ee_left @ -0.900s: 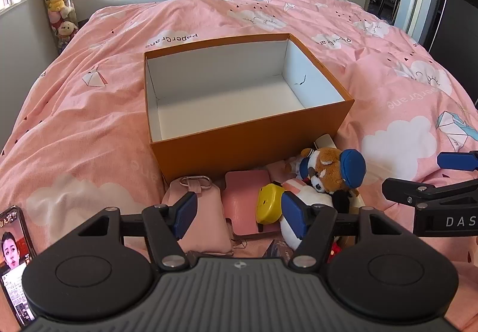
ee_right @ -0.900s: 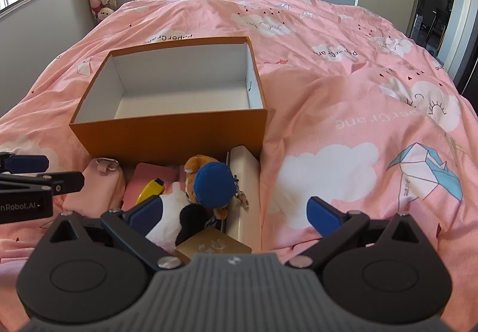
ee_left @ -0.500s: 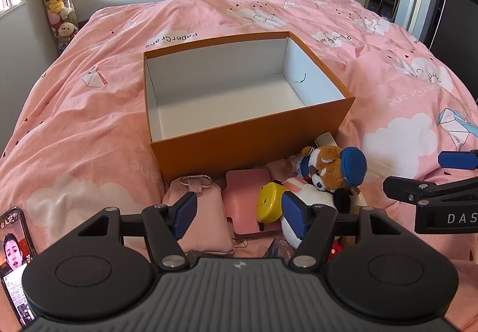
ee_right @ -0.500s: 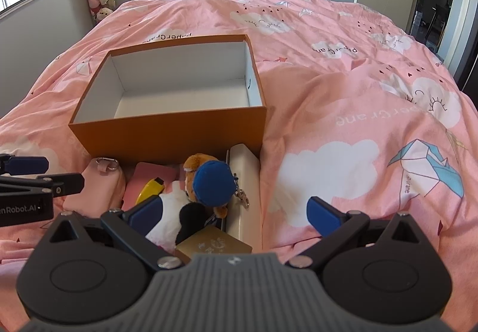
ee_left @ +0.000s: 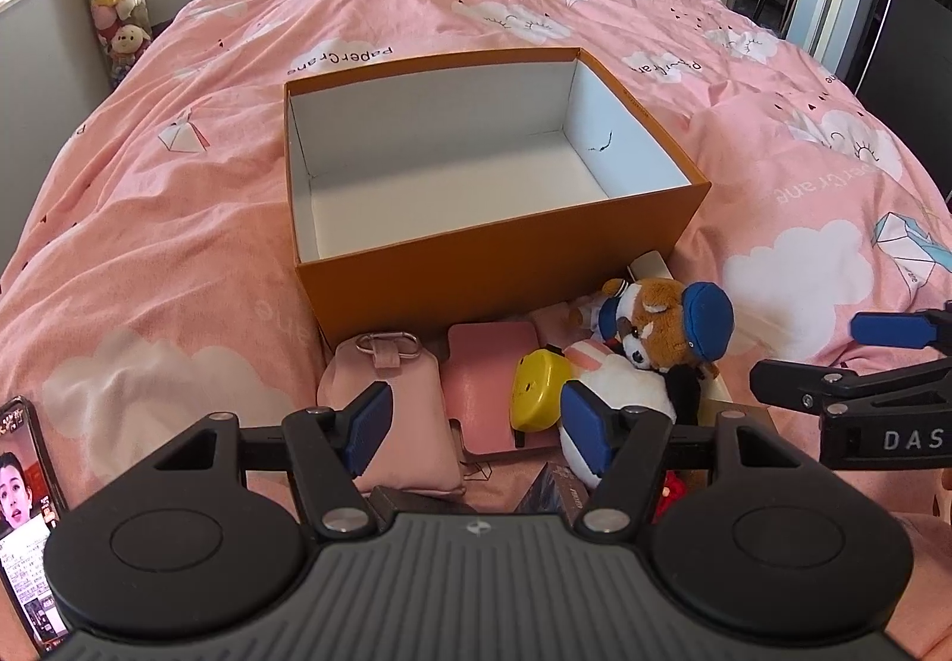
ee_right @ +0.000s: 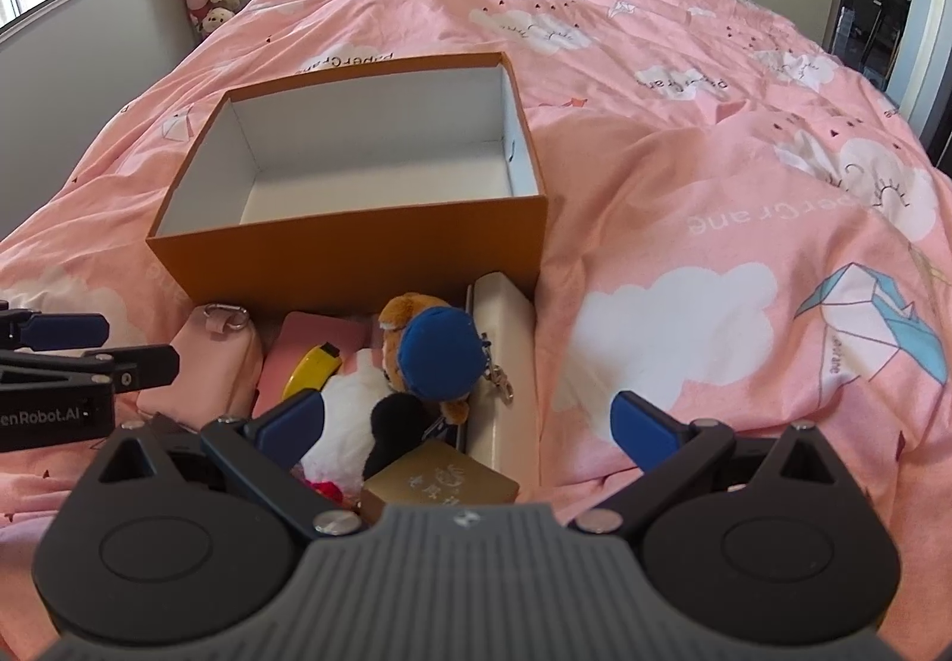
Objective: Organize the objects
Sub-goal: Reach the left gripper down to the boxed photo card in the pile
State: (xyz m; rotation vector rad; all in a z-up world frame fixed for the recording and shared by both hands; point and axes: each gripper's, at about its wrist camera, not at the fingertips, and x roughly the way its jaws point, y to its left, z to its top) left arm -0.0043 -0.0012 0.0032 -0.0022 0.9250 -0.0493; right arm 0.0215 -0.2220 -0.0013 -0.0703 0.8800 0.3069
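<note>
1. Left-wrist view, nearest us: our left gripper [ee_left: 476, 426] hangs with its fingers apart and nothing between them, over the pink pouch [ee_left: 390, 405] and the flat pink case [ee_left: 491, 381].
2. Right-wrist view: our right gripper [ee_right: 467, 426] is spread wide and empty too, above the gold box [ee_right: 437, 485] and the cream case [ee_right: 506, 363].
3. Just past the fingertips lies the pile we must sort: a yellow toy [ee_left: 538, 384], a white plush [ee_left: 619, 387] and a brown plush [ee_left: 666, 325] in a blue cap, all touching or overlapping.
4. Behind the pile, touching it, stands the orange box [ee_left: 500, 268], open and with nothing in it, on the pink duvet [ee_left: 149, 244].
5. We judge the crowding the main risk: closing on one item may catch a neighbour, and the plush's clip could snag and drag it along.
6. The soft duvet may let the box tip or slide if we bump its near wall while lifting things over it.
7. A phone [ee_left: 24, 506] lies at far left, where a careless swing could knock it.
</note>
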